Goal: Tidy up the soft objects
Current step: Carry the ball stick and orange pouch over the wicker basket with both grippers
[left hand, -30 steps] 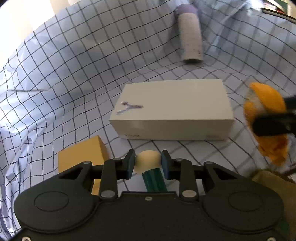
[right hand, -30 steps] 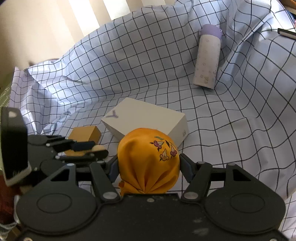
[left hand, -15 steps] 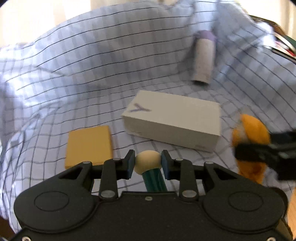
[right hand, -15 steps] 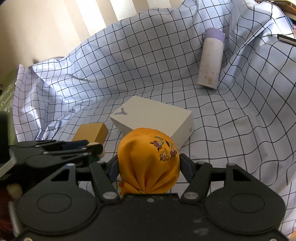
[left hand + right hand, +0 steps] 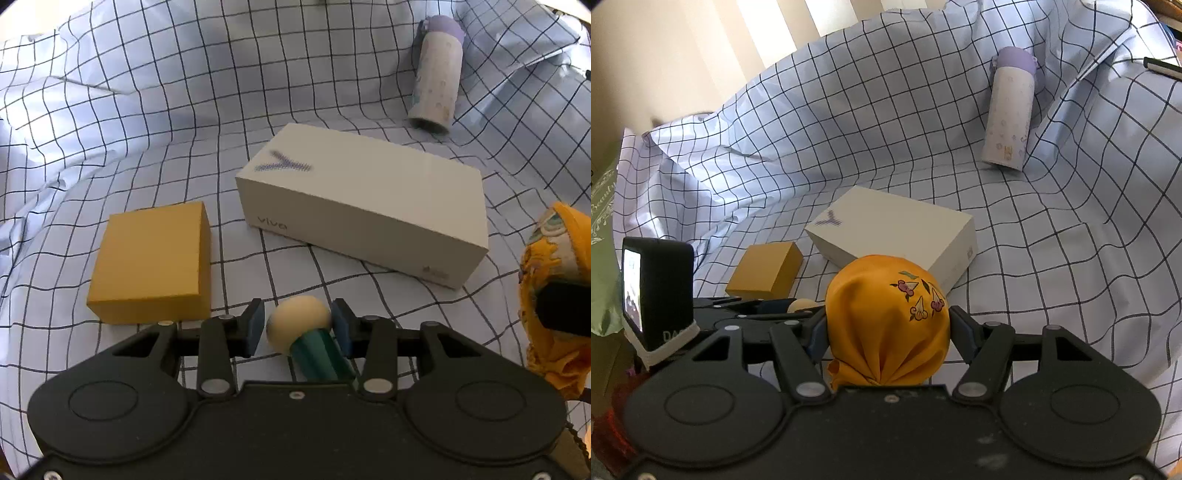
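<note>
Small box left of large box

A mushroom-shaped soft toy, with a cream rounded cap and a dark green ribbed stem, lies tilted just above the checked cloth, cap leaning up and left, its stem running back toward the camera. An orange fabric bundle is gathered into a round, puckered ball (small cherry and cone motifs show on its upper right). Seen from the left wrist view, it sits at the far right edge.
</note>
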`<state>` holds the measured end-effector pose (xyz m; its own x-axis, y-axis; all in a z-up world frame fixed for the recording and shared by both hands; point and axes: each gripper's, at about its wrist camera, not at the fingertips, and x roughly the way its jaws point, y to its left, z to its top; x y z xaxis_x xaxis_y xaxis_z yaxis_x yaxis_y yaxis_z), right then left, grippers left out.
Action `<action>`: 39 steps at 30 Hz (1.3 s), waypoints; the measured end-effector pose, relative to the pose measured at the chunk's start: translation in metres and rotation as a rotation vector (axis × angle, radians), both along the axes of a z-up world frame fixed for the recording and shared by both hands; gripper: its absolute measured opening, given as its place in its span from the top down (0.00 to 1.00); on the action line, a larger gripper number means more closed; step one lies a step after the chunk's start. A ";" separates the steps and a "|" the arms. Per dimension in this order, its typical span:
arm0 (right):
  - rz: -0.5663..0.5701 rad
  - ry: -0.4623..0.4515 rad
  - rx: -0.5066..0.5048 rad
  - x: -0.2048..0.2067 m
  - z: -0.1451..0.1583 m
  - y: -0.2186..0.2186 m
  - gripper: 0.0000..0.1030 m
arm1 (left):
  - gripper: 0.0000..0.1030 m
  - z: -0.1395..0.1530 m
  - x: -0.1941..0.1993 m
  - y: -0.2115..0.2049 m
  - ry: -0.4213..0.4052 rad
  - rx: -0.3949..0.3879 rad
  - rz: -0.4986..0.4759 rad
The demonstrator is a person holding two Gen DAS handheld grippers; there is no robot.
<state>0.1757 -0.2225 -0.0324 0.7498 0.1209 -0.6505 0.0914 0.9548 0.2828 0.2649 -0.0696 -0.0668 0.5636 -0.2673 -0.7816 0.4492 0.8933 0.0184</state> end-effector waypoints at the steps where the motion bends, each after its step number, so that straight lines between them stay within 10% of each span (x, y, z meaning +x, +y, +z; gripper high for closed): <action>1: -0.002 0.003 0.000 0.000 -0.001 -0.001 0.37 | 0.59 -0.002 0.000 0.000 0.005 -0.001 0.001; 39: 0.011 0.063 0.030 -0.120 0.030 0.024 0.36 | 0.64 0.077 -0.143 0.071 0.078 -0.213 0.186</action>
<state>0.0553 -0.1989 -0.0028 0.7063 0.1488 -0.6921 0.0999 0.9469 0.3055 0.1215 0.0011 0.0098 0.5590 -0.3278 -0.7616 0.2703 0.9404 -0.2063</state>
